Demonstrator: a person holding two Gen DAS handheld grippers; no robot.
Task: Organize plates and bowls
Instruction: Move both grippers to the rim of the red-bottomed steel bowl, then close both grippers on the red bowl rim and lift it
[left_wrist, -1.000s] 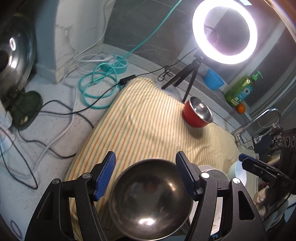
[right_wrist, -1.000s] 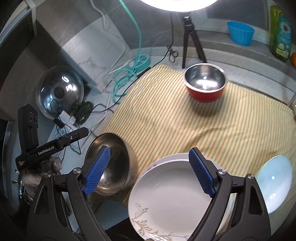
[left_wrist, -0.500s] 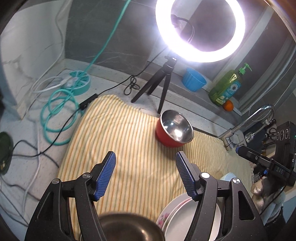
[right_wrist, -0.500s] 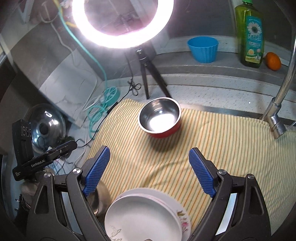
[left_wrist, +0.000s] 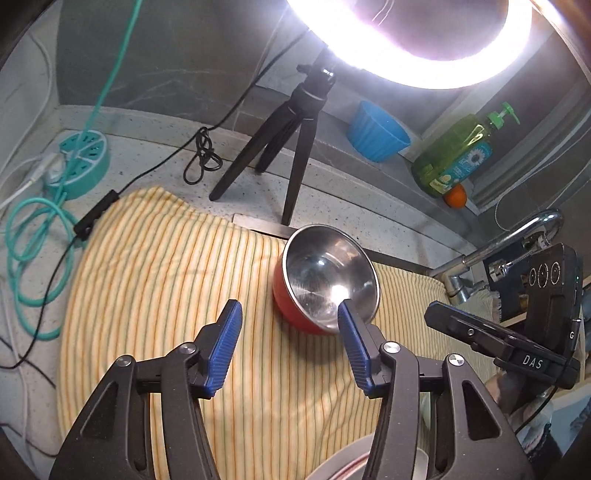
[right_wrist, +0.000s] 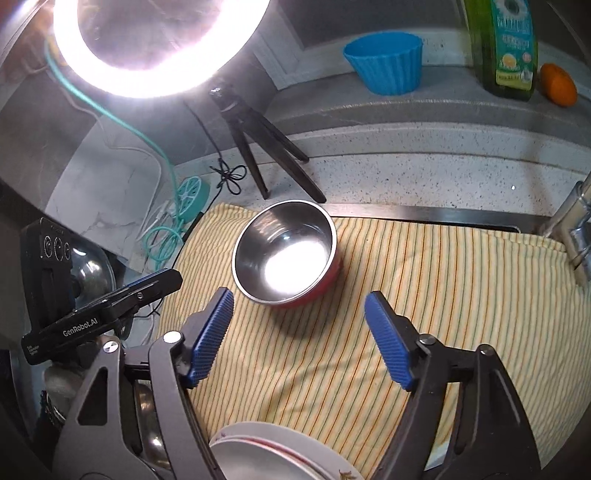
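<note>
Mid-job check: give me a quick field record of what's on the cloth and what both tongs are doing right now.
left tongs: open, empty, above the striped cloth
right tongs: open, empty, pointed toward the bowl
red bowl: steel inside, upright on the cloth, ungripped, empty
white plates: stacked at the near edge, below the right tongs
steel bowl: partly hidden, left of the plates
ledge behind: blue cup, soap bottle, orange
ring light tripod: on the counter behind the cloth
</note>
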